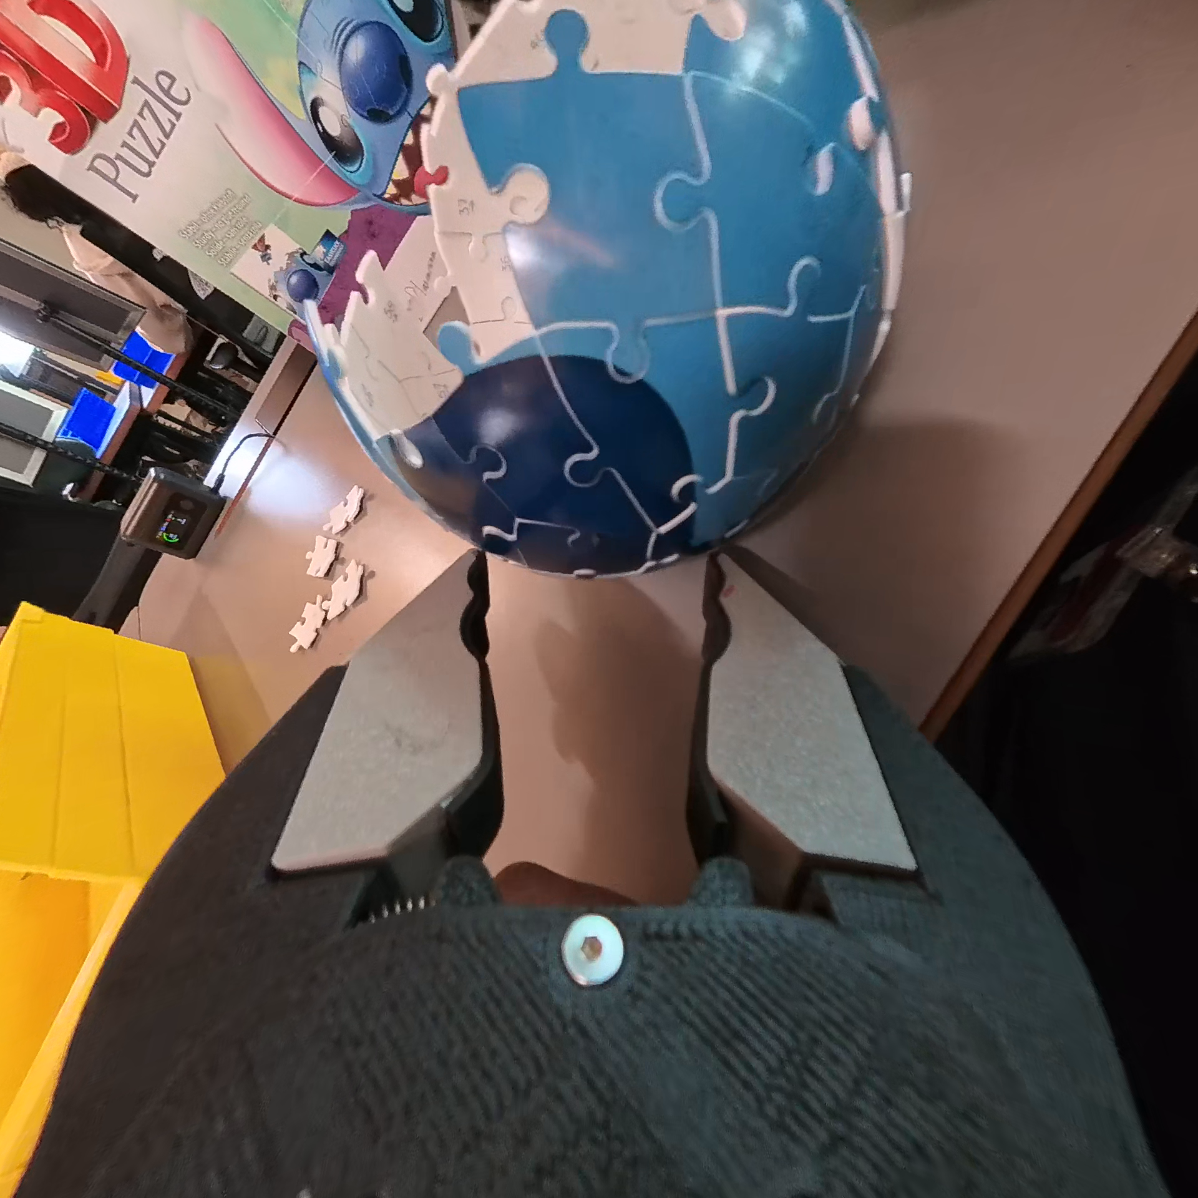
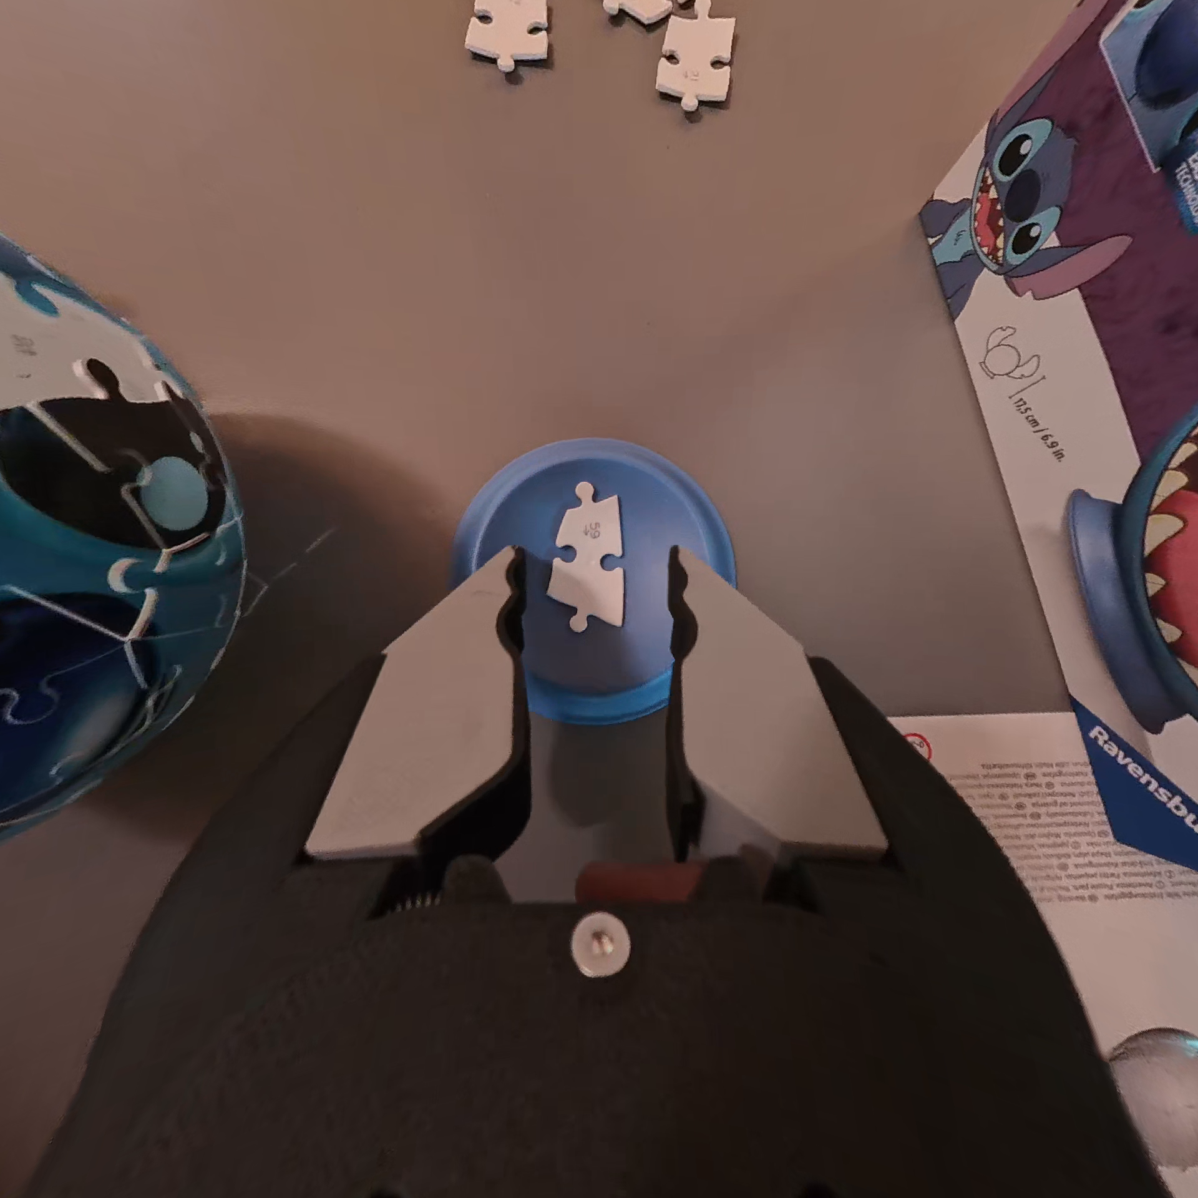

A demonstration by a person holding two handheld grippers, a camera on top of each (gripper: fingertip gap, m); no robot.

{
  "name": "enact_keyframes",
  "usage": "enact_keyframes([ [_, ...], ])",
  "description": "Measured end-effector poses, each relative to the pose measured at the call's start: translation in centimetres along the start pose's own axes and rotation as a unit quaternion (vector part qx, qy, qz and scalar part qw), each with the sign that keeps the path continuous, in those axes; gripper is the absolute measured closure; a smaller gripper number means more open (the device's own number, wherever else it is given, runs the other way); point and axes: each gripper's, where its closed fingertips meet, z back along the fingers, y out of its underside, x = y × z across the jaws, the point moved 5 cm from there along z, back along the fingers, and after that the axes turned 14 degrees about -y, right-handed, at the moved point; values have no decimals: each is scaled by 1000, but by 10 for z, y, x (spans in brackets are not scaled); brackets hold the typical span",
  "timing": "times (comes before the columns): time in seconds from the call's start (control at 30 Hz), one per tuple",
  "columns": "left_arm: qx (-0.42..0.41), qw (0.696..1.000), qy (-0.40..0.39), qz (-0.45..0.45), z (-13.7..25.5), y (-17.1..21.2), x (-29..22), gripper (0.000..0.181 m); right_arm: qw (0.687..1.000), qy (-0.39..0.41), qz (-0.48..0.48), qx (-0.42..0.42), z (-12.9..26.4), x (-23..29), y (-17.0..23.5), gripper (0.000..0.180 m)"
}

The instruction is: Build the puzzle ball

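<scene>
The partly built blue puzzle ball (image 1: pixel 681 292) fills the top of the left wrist view, with an open gap that shows the white backs of its pieces. My left gripper (image 1: pixel 596 561) is open, its tips right at the ball's near edge; I cannot tell if they touch. In the right wrist view the ball (image 2: pixel 97 583) sits at the left on the table. My right gripper (image 2: pixel 593 557) is open and empty, just above a round blue stand (image 2: pixel 687 512). Two joined white puzzle pieces (image 2: pixel 590 557) lie on the stand between the fingertips.
Several loose white pieces (image 1: pixel 330 570) lie on the brown table (image 2: pixel 389 259), also at the top of the right wrist view (image 2: pixel 697 65). The puzzle box (image 2: pixel 1069 311) and a printed leaflet (image 2: pixel 1037 810) lie right. A yellow bin (image 1: pixel 84 778) and a small device (image 1: pixel 172 518) sit left. There is about 15 cm between the tips of the two grippers.
</scene>
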Motion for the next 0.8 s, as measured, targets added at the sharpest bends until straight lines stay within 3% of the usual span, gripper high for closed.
enact_keyframes([
  [0.17,1,1000,-1,-1,1,1,1,116,1000,-26,1,-1,-4,3,0,161],
  [0.33,6,1000,-8,-3,1,3,3,116,1000,-28,5,-8,-3,4,1,167],
  [0.37,9,1000,-10,-3,1,4,4,116,999,-33,5,-13,-2,5,1,180],
  [0.53,9,1000,-6,-6,0,4,1,123,999,-37,-2,-24,3,5,3,178],
  [0.8,8,1000,-7,-6,-1,3,1,124,998,-35,-16,-53,17,1,-1,151],
])
